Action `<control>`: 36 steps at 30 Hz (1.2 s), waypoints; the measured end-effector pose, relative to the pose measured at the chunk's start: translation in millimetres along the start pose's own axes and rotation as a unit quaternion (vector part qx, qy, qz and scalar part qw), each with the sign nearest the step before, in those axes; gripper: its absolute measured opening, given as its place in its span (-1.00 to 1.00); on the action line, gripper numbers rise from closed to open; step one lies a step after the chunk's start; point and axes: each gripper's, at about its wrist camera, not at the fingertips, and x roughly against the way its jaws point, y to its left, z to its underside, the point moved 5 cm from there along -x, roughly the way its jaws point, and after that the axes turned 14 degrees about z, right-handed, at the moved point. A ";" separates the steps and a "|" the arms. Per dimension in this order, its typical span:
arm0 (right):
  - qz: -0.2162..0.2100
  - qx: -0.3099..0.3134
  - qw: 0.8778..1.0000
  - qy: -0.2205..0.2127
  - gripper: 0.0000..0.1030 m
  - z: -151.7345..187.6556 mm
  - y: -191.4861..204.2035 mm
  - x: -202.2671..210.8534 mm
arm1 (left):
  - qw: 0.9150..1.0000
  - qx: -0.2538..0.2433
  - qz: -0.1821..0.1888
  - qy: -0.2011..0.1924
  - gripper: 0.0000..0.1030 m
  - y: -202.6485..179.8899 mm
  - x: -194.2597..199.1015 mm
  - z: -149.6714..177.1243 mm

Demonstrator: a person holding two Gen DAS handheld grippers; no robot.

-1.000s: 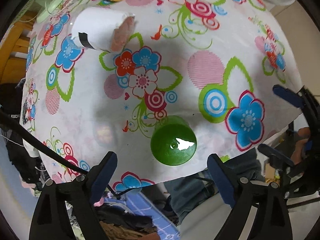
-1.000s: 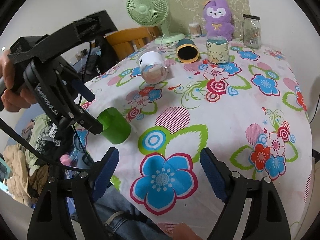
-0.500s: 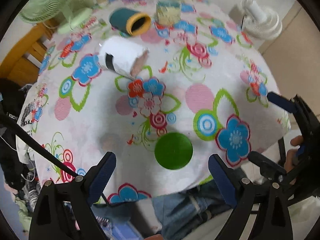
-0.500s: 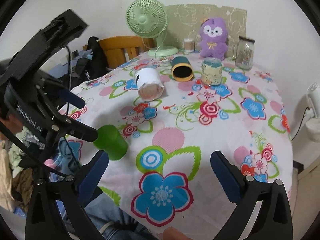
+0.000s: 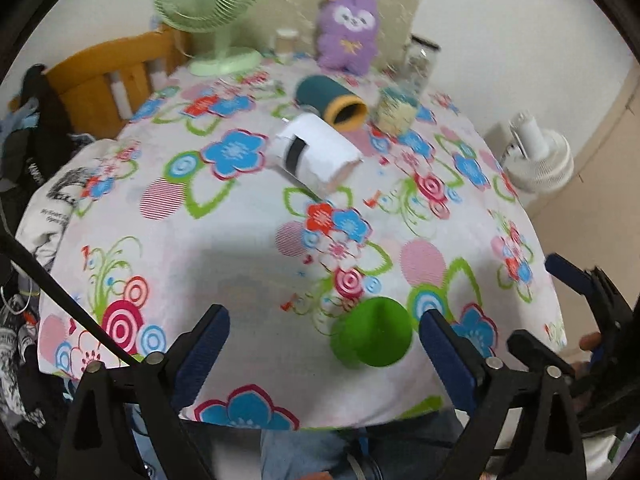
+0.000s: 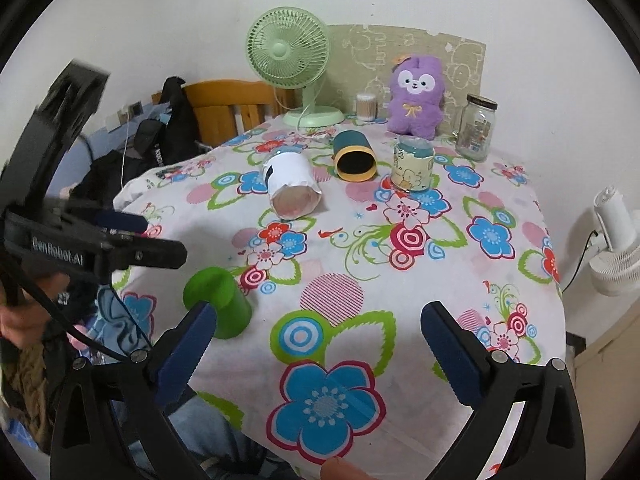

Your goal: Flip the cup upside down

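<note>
Left gripper (image 5: 320, 356): jaws spread wide, nothing between them, held above the near edge of the table (image 5: 240, 264). Right gripper (image 6: 316, 344): likewise spread and empty, over the near middle of the cloth. Green cup (image 5: 372, 332): stood on the flowered tablecloth close to the near edge, closed base uppermost and mouth down on the cloth, long axis upright, touching neither gripper. In the left wrist view it lay just ahead of the left gripper, right of centre and close by the right finger (image 5: 448, 356); in the right wrist view the same cup (image 6: 218, 304) sat at the far left, partly behind the left finger (image 6: 184, 356). Judged nearer the left gripper, which was seen in the right wrist view (image 6: 132, 236) hovering above and left of it. As it stood, the cup appeared already inverted; the task seemed done or all but done. Further out: white paper-wrapped cup (image 6: 292, 190) lying on its side at mid-table, teal cup with yellow rim (image 6: 354, 156) on its side beyond, a patterned cup (image 6: 412, 164) upright to its right. Far edge: green desk fan (image 6: 288, 60), purple plush toy (image 6: 418, 96), glass jar (image 6: 476, 128).
</note>
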 end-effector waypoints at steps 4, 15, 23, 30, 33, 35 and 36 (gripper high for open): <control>-0.005 -0.013 1.000 0.004 0.99 -1.3 2.0 -2.7 | 0.998 -0.002 -0.039 -0.051 0.91 9.6 1.1 6.5; 0.005 -0.015 1.000 -0.002 0.99 -4.2 15.5 8.1 | 0.994 0.001 -0.042 -0.096 0.92 14.2 12.1 23.1; 0.008 -0.016 1.000 -0.005 0.99 -3.5 27.6 20.4 | 0.992 -0.021 -0.041 -0.122 0.98 5.9 23.5 28.2; 0.010 -0.015 1.000 -0.003 0.99 -1.9 31.6 22.6 | 0.991 -0.014 -0.044 -0.126 0.98 10.7 26.3 33.4; 0.011 -0.015 1.000 -0.003 0.99 -1.6 32.2 22.8 | 0.990 -0.012 -0.051 -0.127 0.98 11.9 26.7 35.3; 0.010 -0.015 1.000 -0.001 0.99 -0.9 33.0 22.8 | 0.991 -0.011 -0.052 -0.126 0.98 11.7 25.7 36.0; 0.010 -0.015 1.000 -0.001 0.99 -0.4 33.6 22.8 | 0.991 -0.012 -0.052 -0.125 0.98 11.8 25.3 36.4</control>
